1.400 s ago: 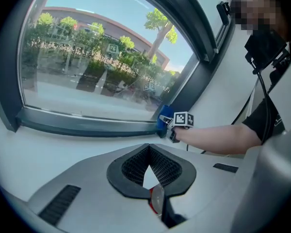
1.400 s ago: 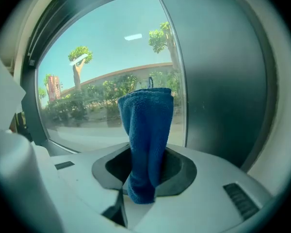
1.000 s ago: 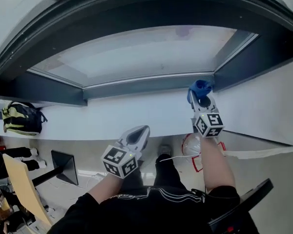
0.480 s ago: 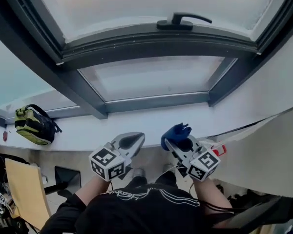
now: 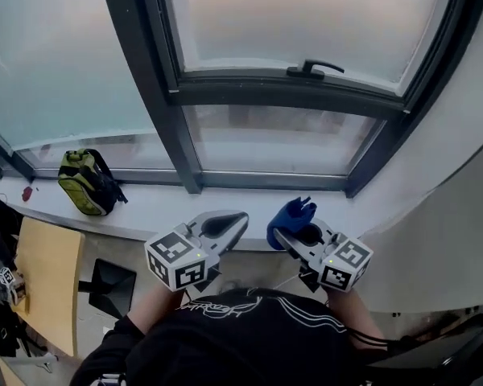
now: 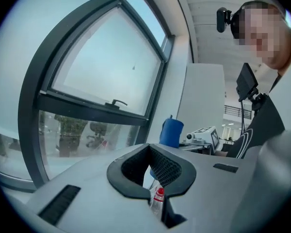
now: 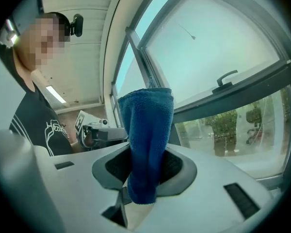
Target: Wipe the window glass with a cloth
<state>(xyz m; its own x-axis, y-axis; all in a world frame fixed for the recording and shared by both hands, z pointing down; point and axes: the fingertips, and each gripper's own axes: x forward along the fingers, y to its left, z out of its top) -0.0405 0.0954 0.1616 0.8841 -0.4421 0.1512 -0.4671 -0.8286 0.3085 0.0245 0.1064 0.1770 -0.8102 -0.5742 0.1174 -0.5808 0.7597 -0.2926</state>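
Note:
A blue cloth [image 5: 291,215] sticks up from my right gripper [image 5: 295,233], which is shut on it. In the right gripper view the cloth [image 7: 148,144] rises out of the closed jaws of the right gripper [image 7: 144,178] and folds over at the top. My left gripper [image 5: 225,225] hangs just left of it, shut and empty. Both are held low, in front of the sill [image 5: 157,207] and apart from the window glass [image 5: 290,139]. A handle [image 5: 315,68] sits on the dark frame above the lower pane. From the left gripper [image 6: 153,171] the cloth [image 6: 171,132] shows to the right.
A green backpack [image 5: 87,182] lies on the sill at the left. A wooden panel [image 5: 47,284] and a dark stand [image 5: 113,286] are at the lower left. A white wall [image 5: 459,159] closes the right side. A red-capped bottle [image 6: 157,199] shows below the left jaws.
The right gripper has come down with the cloth from the lower pane's right corner to beside the left gripper. The head view has tipped upward, so more of the window shows.

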